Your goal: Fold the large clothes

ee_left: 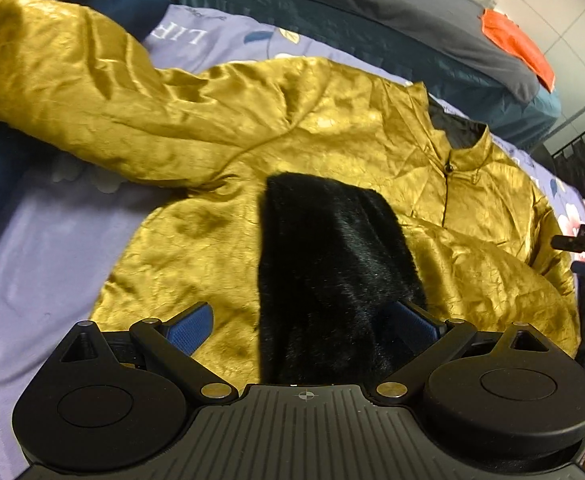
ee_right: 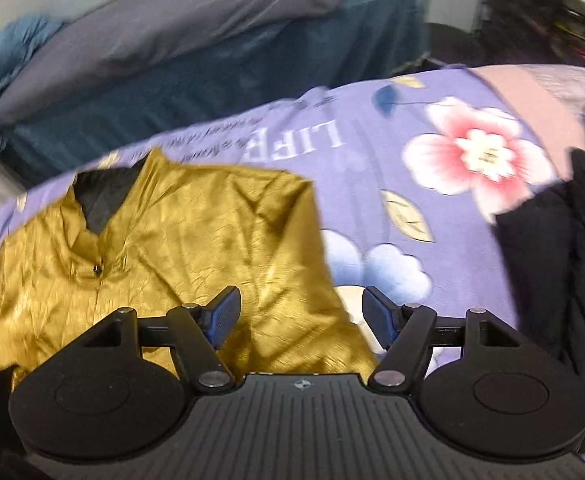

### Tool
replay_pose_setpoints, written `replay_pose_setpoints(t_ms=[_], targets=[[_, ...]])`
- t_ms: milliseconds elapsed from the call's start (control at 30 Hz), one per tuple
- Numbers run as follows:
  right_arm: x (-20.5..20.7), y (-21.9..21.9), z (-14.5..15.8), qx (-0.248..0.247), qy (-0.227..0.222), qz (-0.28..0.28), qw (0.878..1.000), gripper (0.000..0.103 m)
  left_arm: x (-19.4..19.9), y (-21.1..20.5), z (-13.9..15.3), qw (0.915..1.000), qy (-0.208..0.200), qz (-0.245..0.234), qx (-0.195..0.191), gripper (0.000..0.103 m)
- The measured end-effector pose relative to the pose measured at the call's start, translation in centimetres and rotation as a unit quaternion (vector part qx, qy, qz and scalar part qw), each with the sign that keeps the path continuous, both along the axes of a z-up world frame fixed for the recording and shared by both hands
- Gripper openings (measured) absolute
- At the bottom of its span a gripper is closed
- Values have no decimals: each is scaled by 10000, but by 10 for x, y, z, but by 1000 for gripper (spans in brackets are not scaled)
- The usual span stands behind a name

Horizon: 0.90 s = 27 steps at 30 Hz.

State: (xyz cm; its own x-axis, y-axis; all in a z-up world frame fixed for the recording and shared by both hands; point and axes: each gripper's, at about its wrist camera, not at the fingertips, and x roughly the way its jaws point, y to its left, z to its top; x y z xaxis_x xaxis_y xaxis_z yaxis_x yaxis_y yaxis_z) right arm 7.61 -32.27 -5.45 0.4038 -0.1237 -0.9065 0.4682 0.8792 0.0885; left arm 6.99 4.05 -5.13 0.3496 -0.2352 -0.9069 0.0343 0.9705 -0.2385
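A shiny gold jacket lies front up on a lilac flowered bedsheet, its collar toward the far right. One sleeve, ending in a black fur cuff, is folded across the chest; the other sleeve stretches to the far left. My left gripper is open, its jaws either side of the fur cuff, not closed on it. In the right wrist view the jacket fills the lower left. My right gripper is open and empty over the jacket's right edge and the sheet.
A dark blue garment lies at the far left. A second bed with a grey cover and an orange cloth stands behind. Black clothing lies at the right on the sheet. The right gripper's tip shows at the right edge.
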Motion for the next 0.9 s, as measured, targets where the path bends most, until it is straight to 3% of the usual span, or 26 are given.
replay_pose_setpoints(t_ms=[67, 100, 133, 233, 333, 500, 567, 633, 667, 700, 733, 900], targets=[[11, 6, -9, -179, 391, 187, 9989, 56, 3, -5, -3, 10000, 10, -59, 42, 103], [13, 7, -12, -195, 502, 272, 9982, 30, 5, -8, -4, 9999, 19, -87, 62, 103], [12, 5, -13, -180, 485, 354, 9980, 11, 7, -9, -5, 9999, 32, -105, 85, 103], [-3, -15, -3, -123, 135, 53, 9998, 9, 11, -12, -7, 9998, 47, -121, 119, 103], [-32, -64, 5, 513, -388, -1080, 9921, 8, 14, -15, -11, 9997, 59, -153, 157, 103], [-76, -121, -22, 1563, -636, -2402, 9559, 8, 15, -20, -20, 9991, 162, -310, 227, 103], [-90, -127, -36, 1951, -685, -2789, 9378, 13, 15, -23, -23, 9986, 94, -410, 320, 103], [-96, -126, -43, 2244, -679, -2875, 9286, 27, 16, -27, -25, 9978, 48, -521, 397, 103], [-99, -124, -41, 2233, -748, -2901, 9276, 34, 17, -29, -25, 9976, 11, -559, 409, 103], [-102, -120, -35, 2135, -843, -2889, 9294, 49, 18, -30, -24, 9974, -43, -595, 398, 103], [-105, -116, -28, 1971, -951, -2845, 9334, 57, 18, -32, -22, 9973, -111, -630, 374, 103], [-100, -106, 4, 1189, -1123, -2145, 9629, 69, 32, -38, -20, 9973, -229, -647, 270, 103]])
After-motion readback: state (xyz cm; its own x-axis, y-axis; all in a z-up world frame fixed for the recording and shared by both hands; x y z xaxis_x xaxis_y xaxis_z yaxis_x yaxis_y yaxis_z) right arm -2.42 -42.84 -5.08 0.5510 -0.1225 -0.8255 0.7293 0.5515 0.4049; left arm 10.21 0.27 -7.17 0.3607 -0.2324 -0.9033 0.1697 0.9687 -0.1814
